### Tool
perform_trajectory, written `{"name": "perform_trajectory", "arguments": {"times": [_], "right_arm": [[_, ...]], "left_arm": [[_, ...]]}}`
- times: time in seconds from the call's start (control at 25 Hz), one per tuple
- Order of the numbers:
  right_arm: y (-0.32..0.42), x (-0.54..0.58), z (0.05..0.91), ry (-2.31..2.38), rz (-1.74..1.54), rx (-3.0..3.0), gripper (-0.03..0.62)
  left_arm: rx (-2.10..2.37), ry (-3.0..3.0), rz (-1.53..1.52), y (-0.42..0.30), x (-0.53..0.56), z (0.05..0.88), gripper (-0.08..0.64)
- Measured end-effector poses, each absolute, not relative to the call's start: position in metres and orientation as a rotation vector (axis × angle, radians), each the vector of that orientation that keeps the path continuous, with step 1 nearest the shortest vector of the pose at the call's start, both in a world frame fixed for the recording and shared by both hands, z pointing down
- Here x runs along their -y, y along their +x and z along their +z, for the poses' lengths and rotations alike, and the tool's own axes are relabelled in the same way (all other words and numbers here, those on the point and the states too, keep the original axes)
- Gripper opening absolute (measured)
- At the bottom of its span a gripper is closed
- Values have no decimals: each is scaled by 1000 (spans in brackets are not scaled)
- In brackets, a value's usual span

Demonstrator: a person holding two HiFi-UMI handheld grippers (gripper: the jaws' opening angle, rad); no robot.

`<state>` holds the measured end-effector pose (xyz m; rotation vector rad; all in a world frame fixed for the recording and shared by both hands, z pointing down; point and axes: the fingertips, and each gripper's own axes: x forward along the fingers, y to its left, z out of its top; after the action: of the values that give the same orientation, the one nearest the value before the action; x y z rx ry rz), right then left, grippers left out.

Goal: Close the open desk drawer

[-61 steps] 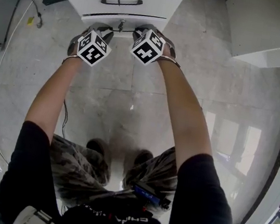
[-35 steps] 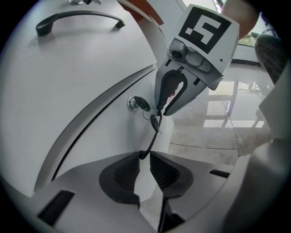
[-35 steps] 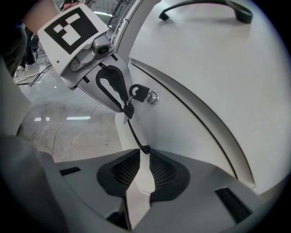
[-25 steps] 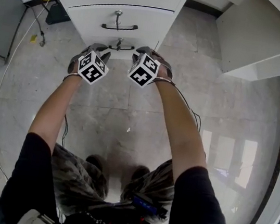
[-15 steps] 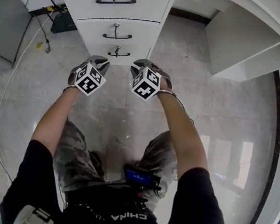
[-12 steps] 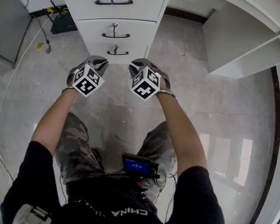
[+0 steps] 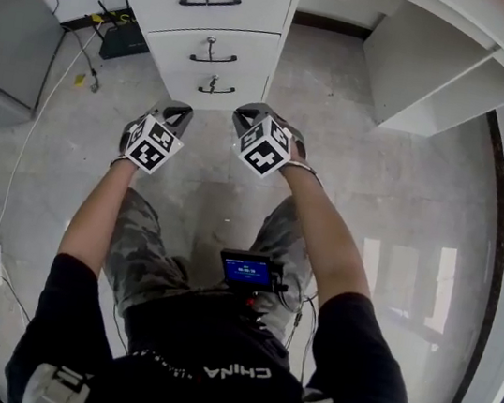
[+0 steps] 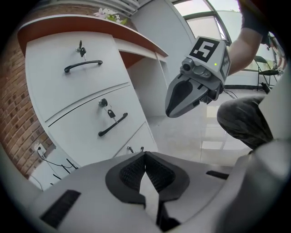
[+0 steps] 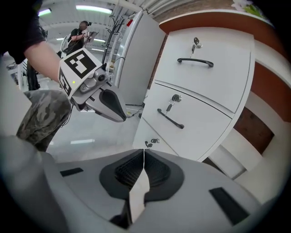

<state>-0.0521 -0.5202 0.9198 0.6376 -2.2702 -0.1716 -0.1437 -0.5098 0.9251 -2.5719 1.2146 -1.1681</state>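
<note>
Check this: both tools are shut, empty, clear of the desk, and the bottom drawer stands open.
Not open: the head view shows the bottom drawer pushed in flush. The left tool and right tool are shut, empty and clear of the desk.

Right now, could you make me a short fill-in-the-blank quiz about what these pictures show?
The white desk has ___ drawers, one above another. No drawer stands ___. The left gripper and the right gripper both have their jaws ___, with nothing between them.
Missing words: three; open; shut.
</note>
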Motion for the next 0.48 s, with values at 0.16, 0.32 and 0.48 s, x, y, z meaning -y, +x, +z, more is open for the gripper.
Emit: {"name": "perform_trajectory", "arguments": {"times": [0.16, 0.32, 0.48], "right_arm": [[-51, 518, 935, 622, -149, 2252, 18], [-48, 521, 929, 620, -134, 2224, 18], [-47, 516, 874, 625, -84, 2206, 18]], "left_arm": [[-1178, -2545, -1210, -151, 512, 931, 12], [-1180, -2535, -1226, -166, 522, 917, 12], [-1228, -2607, -1215, -180, 519, 859, 12]]}}
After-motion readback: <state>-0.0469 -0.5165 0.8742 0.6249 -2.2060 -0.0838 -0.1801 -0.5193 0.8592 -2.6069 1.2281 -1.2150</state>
